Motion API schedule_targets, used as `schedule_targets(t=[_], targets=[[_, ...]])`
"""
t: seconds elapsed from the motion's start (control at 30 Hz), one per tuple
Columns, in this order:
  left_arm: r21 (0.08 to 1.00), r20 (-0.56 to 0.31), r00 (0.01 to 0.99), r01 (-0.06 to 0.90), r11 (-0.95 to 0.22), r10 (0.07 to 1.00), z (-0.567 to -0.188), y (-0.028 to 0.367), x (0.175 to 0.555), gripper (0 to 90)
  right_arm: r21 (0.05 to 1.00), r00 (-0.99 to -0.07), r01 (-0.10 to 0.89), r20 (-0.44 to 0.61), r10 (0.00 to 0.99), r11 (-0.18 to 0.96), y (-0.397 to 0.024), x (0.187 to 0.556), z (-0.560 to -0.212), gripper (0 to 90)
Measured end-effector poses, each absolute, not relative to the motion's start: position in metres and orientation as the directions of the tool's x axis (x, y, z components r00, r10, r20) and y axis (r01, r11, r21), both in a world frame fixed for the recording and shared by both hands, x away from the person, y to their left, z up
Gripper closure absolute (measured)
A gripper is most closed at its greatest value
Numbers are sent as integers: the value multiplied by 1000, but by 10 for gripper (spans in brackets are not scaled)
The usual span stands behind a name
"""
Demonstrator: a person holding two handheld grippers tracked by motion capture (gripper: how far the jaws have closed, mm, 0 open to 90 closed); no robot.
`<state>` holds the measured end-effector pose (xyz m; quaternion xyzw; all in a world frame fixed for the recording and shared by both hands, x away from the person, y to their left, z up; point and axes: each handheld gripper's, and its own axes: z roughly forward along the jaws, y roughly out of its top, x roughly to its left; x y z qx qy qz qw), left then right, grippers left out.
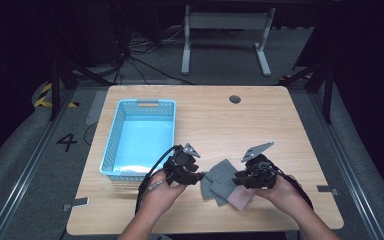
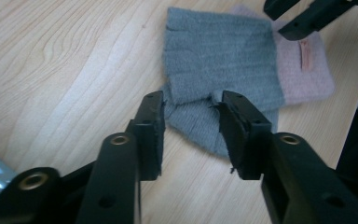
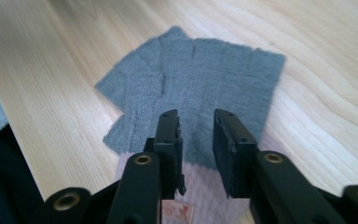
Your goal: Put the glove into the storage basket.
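1. Left tongs (image 1: 200, 176), high view: held in the person's left hand (image 1: 161, 191), forearm entering from the bottom edge; the tongs lie nearly level and point right, at the left edge of the gloves (image 1: 221, 181).
2. Right tongs (image 1: 236, 178), high view: held in the right hand (image 1: 283, 191); they point left, over the right part of the gloves. A grey three-cornered plate tops each tool, and a black cable trails back from each.
3. Left tongs (image 2: 192, 122), left gripper view: the jaws stand apart, released, with a corner of the lower grey glove (image 2: 200, 125) seen between them; the pads do not press on it.
4. Right tongs (image 3: 196, 135), right gripper view: the jaws are likewise parted and grasp nothing; they hover over the upper grey glove (image 3: 200, 88), near its cuff end.
5. Gloves: two flat knitted pieces, grey and ribbed, stacked slightly fanned, with short blunt finger ends. Each ends in a pale pink cuff (image 2: 305, 70); one cuff bears a small label (image 2: 306, 55).
6. Position: the gloves lie on the tabletop (image 1: 280, 125) near its front edge, between the two hands and well right of the basket (image 1: 139, 137).
7. Tabletop: pale wood with visible grain, rounded corners, a round grommet hole (image 1: 235, 99) near the far edge.
8. Basket: light blue plastic, rectangular, perforated walls, slot handle in the far wall; it stands on the left half of the tabletop.
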<state>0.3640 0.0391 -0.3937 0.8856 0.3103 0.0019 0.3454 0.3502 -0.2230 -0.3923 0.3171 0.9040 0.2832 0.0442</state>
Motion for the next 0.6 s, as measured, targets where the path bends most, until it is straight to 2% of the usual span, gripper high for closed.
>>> schedule_targets(t=[0.13, 0.4, 0.5, 0.6], targets=[[606, -202, 805, 550, -575, 558, -396, 38, 366, 601, 574, -780, 547, 86, 619, 610, -237, 347, -387, 679], [594, -196, 795, 562, -576, 574, -399, 33, 369, 593, 580, -754, 578, 109, 648, 575, -264, 347, -383, 659], [571, -190, 807, 554, -606, 559, -401, 32, 371, 620, 571, -756, 581, 113, 645, 580, -271, 344, -383, 654], [552, -221, 801, 573, -606, 556, -404, 34, 373, 657, 560, -769, 568, 102, 631, 603, -276, 341, -385, 650]])
